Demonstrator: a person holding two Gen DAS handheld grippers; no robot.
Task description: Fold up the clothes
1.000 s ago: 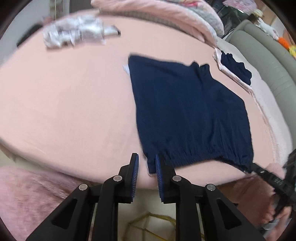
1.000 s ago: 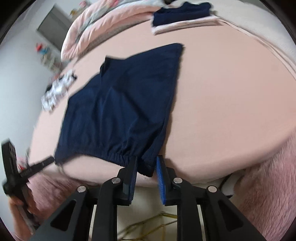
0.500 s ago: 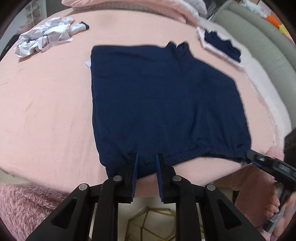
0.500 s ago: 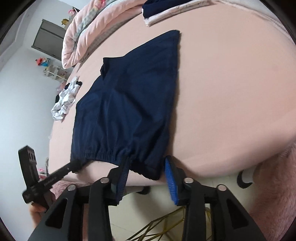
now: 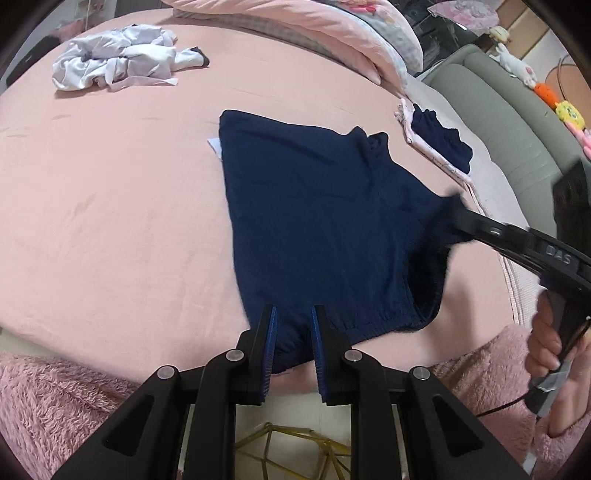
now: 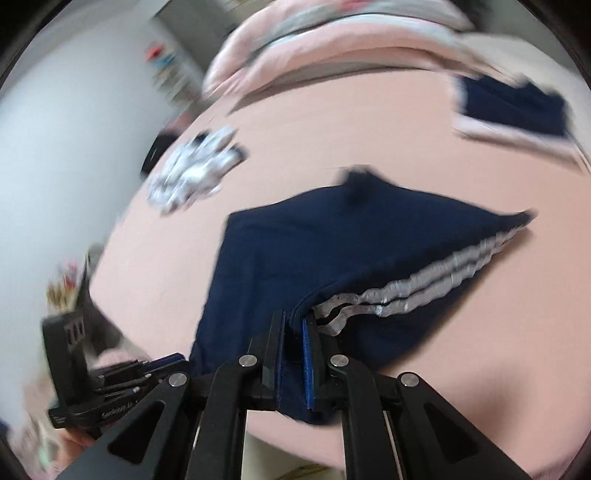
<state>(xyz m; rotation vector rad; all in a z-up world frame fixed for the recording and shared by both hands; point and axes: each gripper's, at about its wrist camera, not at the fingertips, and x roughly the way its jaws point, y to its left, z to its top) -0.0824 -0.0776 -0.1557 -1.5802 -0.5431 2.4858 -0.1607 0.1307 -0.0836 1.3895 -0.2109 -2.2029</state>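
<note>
Navy shorts (image 5: 314, 229) lie spread on the pink bed sheet (image 5: 110, 221), waistband toward me. My left gripper (image 5: 293, 332) is at the near left part of the waistband, shut on the fabric between its blue pads. My right gripper (image 5: 456, 218) is shut on the right waistband corner, which is lifted off the sheet and pulled inward over the shorts. In the blurred right wrist view the right gripper (image 6: 293, 323) pinches navy cloth, and two silver side stripes (image 6: 424, 288) show on the raised flap. The left gripper (image 6: 181, 363) appears at the lower left there, by the shorts' edge.
A crumpled white garment (image 5: 118, 66) lies at the far left of the bed. A folded navy piece (image 5: 443, 147) rests on a pale folded cloth at the right. Pink quilts (image 5: 314, 33) and a grey sofa (image 5: 509, 122) are behind. A fluffy pink blanket (image 5: 55, 406) borders the near edge.
The right gripper has risen and swung inward with the right waistband corner, so the shorts' right side now folds over and shows its stripes. The left gripper stays on the near waistband.
</note>
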